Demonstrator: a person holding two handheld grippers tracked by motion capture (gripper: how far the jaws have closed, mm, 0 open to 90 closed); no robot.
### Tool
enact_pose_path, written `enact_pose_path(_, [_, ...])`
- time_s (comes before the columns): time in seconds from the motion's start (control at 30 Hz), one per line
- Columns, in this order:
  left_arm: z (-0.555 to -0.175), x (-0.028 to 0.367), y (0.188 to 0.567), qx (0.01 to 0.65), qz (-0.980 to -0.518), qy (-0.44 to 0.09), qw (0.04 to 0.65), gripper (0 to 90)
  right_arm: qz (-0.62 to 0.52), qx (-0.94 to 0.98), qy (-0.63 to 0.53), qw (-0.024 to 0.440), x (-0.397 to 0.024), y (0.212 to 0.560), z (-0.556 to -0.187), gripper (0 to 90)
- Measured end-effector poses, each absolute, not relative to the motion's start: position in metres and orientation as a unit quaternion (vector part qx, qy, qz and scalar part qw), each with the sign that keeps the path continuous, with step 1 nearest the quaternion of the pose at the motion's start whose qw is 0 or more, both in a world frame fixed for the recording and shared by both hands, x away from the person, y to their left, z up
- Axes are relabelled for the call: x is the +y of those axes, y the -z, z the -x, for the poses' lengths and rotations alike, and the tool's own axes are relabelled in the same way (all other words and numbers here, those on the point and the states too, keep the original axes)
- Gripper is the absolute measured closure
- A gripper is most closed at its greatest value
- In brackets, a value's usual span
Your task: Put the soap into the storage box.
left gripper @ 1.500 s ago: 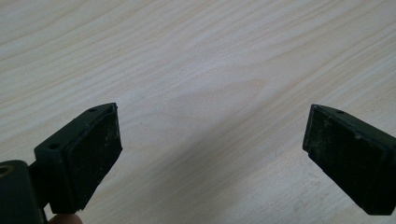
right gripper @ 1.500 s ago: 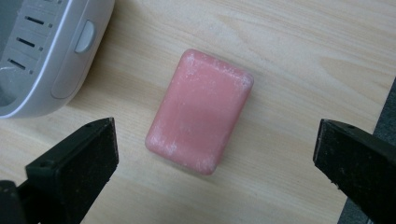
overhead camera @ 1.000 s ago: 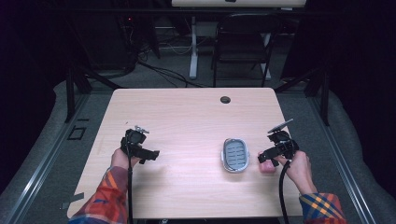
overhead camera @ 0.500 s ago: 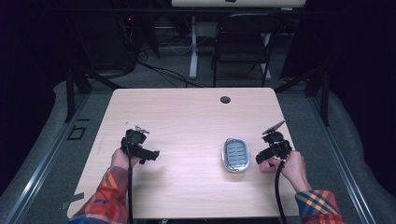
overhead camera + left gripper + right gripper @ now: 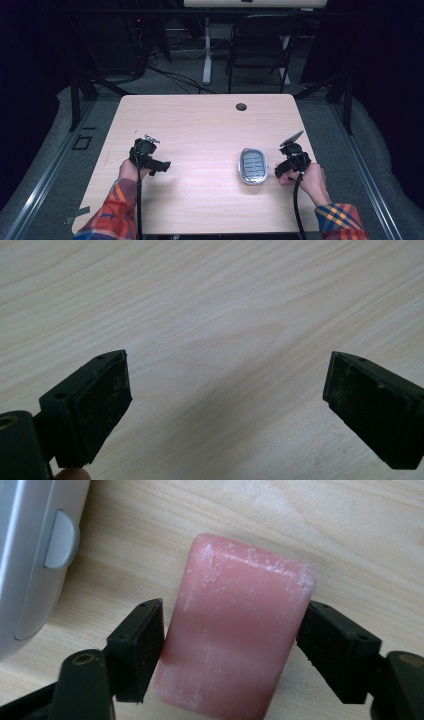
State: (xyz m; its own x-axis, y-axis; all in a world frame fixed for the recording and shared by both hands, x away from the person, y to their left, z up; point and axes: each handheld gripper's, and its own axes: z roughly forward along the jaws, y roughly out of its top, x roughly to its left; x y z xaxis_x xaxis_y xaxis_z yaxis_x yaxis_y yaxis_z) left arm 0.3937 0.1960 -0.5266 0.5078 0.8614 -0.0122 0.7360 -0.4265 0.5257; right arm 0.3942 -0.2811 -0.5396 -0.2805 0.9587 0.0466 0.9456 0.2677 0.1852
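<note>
A pink soap bar [image 5: 235,640] lies on the wooden table [image 5: 200,130], just right of a grey slatted soap dish [image 5: 253,165], whose smooth rim [image 5: 30,555] shows at the left of the right gripper view. My right gripper [image 5: 231,645] has just been closing; its pads now press on both long sides of the bar. In the high view my right gripper [image 5: 281,171] sits beside the dish. My left gripper [image 5: 161,167] rests at the table's left, and its jaws stand wide apart over bare wood in the left gripper view [image 5: 225,405].
A round cable hole [image 5: 241,106] sits near the table's far edge. A dark chair [image 5: 257,45] and a white desk leg [image 5: 206,50] stand beyond the table. Black frame bars flank both sides.
The right gripper has edged slightly left toward the dish, down by the soap. The left hand has stayed where it was.
</note>
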Motion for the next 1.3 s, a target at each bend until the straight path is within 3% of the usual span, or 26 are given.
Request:
enact_pose_path(0.33, [-0.394, 0.196, 0.526, 0.478, -0.835, -0.131, 0.239, 5.4, -0.597, 0.798, -0.078, 0.027, -0.282, 0.541, -0.395, 36.5])
enact_pose_path(1.3, [-0.394, 0.194, 0.527, 0.476, -0.836, -0.131, 0.239, 5.5, -0.566, 0.820, -0.073, 0.049, -0.282, 0.524, -0.393, 37.4])
